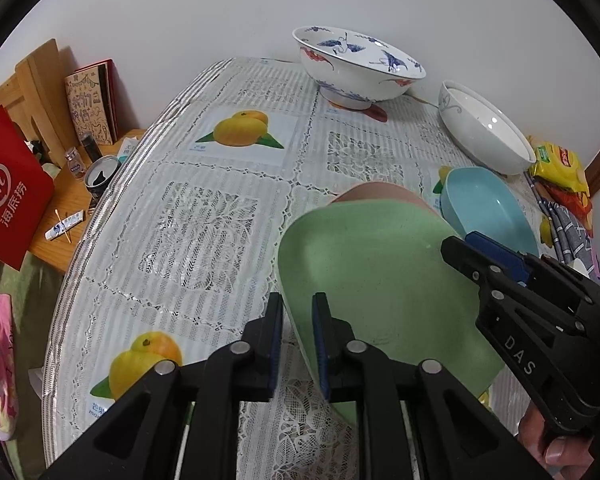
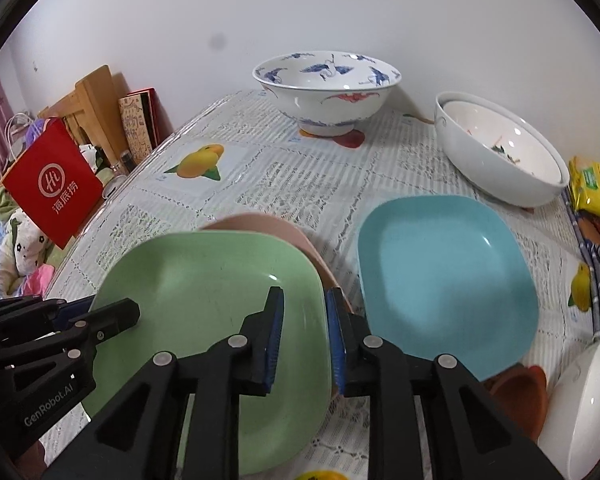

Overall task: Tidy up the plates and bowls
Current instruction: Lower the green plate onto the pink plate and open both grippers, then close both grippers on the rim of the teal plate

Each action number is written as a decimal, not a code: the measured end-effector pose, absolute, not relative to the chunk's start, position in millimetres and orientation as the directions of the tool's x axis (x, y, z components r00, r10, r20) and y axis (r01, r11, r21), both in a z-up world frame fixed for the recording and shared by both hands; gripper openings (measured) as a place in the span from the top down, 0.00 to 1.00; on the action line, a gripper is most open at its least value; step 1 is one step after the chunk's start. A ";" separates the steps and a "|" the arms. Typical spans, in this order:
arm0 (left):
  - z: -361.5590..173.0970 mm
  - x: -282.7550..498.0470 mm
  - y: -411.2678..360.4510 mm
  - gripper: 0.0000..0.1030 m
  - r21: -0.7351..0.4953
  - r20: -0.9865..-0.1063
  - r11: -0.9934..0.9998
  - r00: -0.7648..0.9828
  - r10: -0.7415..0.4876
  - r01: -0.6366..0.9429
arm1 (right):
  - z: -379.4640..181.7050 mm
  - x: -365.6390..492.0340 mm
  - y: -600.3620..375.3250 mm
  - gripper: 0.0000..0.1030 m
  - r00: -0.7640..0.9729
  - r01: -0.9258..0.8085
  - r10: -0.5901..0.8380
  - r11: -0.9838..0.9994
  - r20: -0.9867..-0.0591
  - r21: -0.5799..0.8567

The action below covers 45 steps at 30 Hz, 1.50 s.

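Note:
A green square plate (image 2: 204, 312) lies on top of a pink plate (image 2: 268, 226), whose far edge shows beyond it. It also shows in the left wrist view (image 1: 376, 280). My left gripper (image 1: 298, 344) straddles the green plate's left rim with a gap between its pads. My right gripper (image 2: 304, 340) straddles the right rim of the green and pink plates, jaws slightly apart. A blue square plate (image 2: 444, 284) lies to the right. A blue-and-white crane bowl (image 2: 326, 92) stands at the back. A white bowl (image 2: 500, 152) is tilted at the back right.
The table has a lace cloth (image 1: 204, 216) with fruit prints. Another white bowl (image 2: 584, 404) and a brown dish (image 2: 520, 392) are at the front right. Snack packets (image 2: 596, 188) lie at the right edge. A red bag (image 1: 8, 192) and books stand left of the table.

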<state>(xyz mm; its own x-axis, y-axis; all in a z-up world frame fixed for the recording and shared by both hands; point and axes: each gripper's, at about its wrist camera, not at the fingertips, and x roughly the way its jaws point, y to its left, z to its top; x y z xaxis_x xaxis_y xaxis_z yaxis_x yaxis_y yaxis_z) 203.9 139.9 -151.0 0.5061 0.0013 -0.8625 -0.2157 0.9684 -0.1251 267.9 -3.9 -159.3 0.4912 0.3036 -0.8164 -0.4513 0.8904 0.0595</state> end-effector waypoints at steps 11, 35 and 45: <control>-145.8 200.3 141.6 0.61 -0.123 -0.857 0.972 0.515 -0.002 -0.200 | -145.0 249.4 -23.1 0.54 0.499 -0.417 0.301 0.906 -0.813 0.079; -137.8 198.7 130.5 0.53 -0.145 -0.813 0.981 0.580 -0.043 -0.131 | -157.5 262.0 -36.6 0.83 0.507 -0.327 0.273 0.939 -0.818 0.111; -127.7 209.7 109.3 0.51 -0.161 -0.796 0.983 0.600 -0.075 -0.091 | -124.1 256.1 -90.4 0.45 0.611 -0.232 0.173 0.972 -0.773 0.034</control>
<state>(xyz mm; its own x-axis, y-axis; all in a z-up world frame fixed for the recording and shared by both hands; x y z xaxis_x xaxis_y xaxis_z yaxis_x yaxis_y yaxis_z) 209.7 109.3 -127.7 0.6004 -0.0755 -0.7961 -0.0905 0.9827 -0.1614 256.1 -90.4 -124.1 0.6109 0.1728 -0.7726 -0.2319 0.9721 0.0340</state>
